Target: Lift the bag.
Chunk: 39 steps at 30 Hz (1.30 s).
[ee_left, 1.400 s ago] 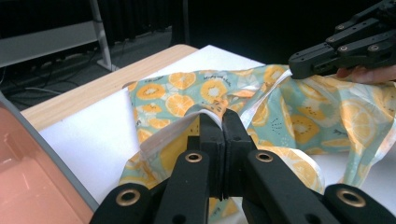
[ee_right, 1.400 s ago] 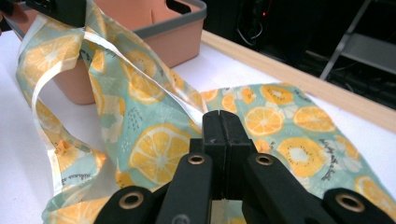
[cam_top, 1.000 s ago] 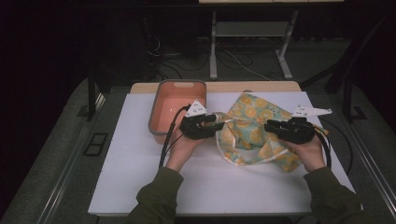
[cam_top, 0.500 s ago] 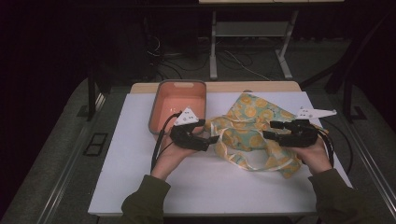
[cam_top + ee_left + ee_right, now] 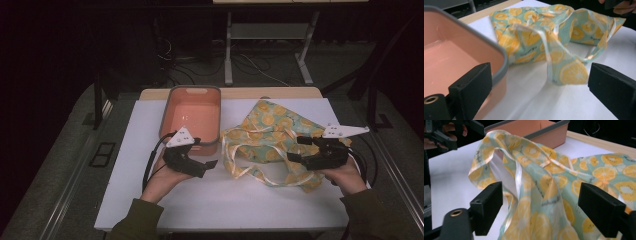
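A teal cloth bag (image 5: pixel 272 142) printed with orange citrus slices lies crumpled on the white table, its pale straps loose. To its left stands a salmon tub (image 5: pixel 192 117) with a grey rim. My left gripper (image 5: pixel 207 168) sits in front of the tub, a short gap left of the bag. Its jaws have just been opening and nothing is between them; a fold of the bag (image 5: pixel 564 67) lies just ahead. My right gripper (image 5: pixel 296 149) rests over the bag's right half. Its jaws have also just been opening, with loose fabric (image 5: pixel 541 195) between them and the pads clear of it.
The white table top (image 5: pixel 125 150) ends in a wooden strip at the far edge. Black cables trail from both grippers. The tub's near corner (image 5: pixel 499 53) is close beside my left jaw. A metal frame stands on the dark floor beyond the table.
Both grippers have opened and let go of the bag. The left one has drawn back left and toward the person, off the bag's edge. The right has shifted slightly nearer. The bag has slumped.
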Tool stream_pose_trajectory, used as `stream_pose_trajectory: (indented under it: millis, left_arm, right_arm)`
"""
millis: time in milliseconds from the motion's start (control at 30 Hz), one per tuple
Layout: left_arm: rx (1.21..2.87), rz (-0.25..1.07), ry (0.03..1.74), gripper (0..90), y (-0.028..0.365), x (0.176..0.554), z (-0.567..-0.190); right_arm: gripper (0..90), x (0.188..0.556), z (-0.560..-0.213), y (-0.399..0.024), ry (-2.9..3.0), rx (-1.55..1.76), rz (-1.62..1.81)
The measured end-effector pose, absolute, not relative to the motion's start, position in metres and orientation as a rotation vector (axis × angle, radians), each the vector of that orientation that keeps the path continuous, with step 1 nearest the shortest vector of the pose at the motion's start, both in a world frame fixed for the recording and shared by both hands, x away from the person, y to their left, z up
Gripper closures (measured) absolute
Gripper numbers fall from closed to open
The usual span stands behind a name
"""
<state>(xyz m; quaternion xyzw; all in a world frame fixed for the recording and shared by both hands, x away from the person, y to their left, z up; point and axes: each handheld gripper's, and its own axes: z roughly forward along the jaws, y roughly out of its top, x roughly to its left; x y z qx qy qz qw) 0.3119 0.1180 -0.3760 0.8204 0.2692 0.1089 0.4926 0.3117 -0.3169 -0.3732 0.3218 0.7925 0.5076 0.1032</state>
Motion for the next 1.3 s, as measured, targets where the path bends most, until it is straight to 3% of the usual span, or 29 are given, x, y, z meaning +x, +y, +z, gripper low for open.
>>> stream_pose_trajectory:
  millis: [733,1300]
  left_arm:
    - [1.959,0.281,0.713,0.0,0.176,0.273,-0.411]
    - [2.002,0.237,0.724,0.0,0.181,0.265,-0.432]
  right_arm:
    - [11.9,0.27,-0.407,-0.348,2.284,0.974,1.502]
    - [11.9,0.263,-0.433,-0.343,2.329,0.97,1.44]
